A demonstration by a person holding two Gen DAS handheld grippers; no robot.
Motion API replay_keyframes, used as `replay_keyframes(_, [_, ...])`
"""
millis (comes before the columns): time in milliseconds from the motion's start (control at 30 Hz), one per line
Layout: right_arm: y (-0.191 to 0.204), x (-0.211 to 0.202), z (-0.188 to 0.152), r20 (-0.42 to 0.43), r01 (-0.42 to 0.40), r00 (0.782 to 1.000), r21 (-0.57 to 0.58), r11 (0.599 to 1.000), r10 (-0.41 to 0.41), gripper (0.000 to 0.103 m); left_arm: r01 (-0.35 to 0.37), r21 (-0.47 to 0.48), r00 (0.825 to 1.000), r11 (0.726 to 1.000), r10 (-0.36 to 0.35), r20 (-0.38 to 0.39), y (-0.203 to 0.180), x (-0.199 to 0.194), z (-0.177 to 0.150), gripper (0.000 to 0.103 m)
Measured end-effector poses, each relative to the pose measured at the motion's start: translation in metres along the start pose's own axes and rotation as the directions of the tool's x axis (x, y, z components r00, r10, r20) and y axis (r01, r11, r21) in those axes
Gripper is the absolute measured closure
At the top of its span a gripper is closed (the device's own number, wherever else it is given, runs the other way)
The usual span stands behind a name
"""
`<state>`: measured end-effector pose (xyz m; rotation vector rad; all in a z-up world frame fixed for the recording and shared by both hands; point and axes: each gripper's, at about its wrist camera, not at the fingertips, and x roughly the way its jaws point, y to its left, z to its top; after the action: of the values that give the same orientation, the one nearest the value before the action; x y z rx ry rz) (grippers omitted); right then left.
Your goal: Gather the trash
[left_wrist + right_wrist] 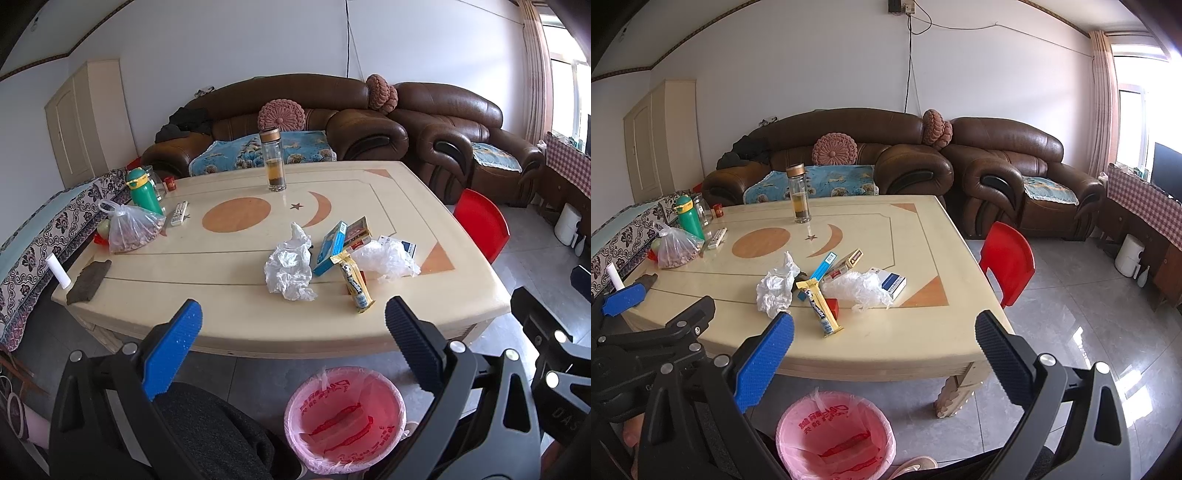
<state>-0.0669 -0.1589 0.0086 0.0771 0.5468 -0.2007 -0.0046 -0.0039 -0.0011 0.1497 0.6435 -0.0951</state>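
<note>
Both claws up in front of me, nothing in either. My left claw (293, 317) gapes wide, blue pad one side, black pad the other, hovering off the near edge of the worktop (229, 325). My right claw (884, 332) is spread just as wide over that same edge.

Taking the glass bottle (273, 160) at the far side of the worktop as my marker: the trash sits well nearer me than it, bunched together. A crumpled white wrapper (288, 267) lies closest under the bottle's line. Just right of the wrapper a blue box (328, 249) leans against a red and gold pack (358, 232). A yellow snack stick (354, 282) points toward me from the foot of the blue box. Right of that, a clear plastic bag (384, 260) lies crumpled against a white and blue box (892, 282).

Left of the bottle, by the worktop's left edge, stand a green flask (144, 188), a remote (179, 213) and a knotted bag of nuts (131, 230).

Down on the floor, far nearer than the bottle and below the worktop's near edge, sits the pink-lined bin (345, 417), mouth open, red printed plastic showing inside.
</note>
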Motion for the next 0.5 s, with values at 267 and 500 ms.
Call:
replay_keyframes(267, [0.003, 0.001, -0.002, -0.003, -0.003, 1.0, 0.002, 1.0, 0.003, 0.007, -0.001, -0.001, 1.0, 1.0, 0.001, -0.002, 0.0, 0.0, 0.0, 0.006])
replay_keyframes(500, [0.005, 0.008, -0.012, -0.015, -0.011, 1.0, 0.006, 1.0, 0.011, 0.007, 0.0, -0.004, 1.0, 1.0, 0.0, -0.014, 0.0, 0.004, -0.001, 0.006])
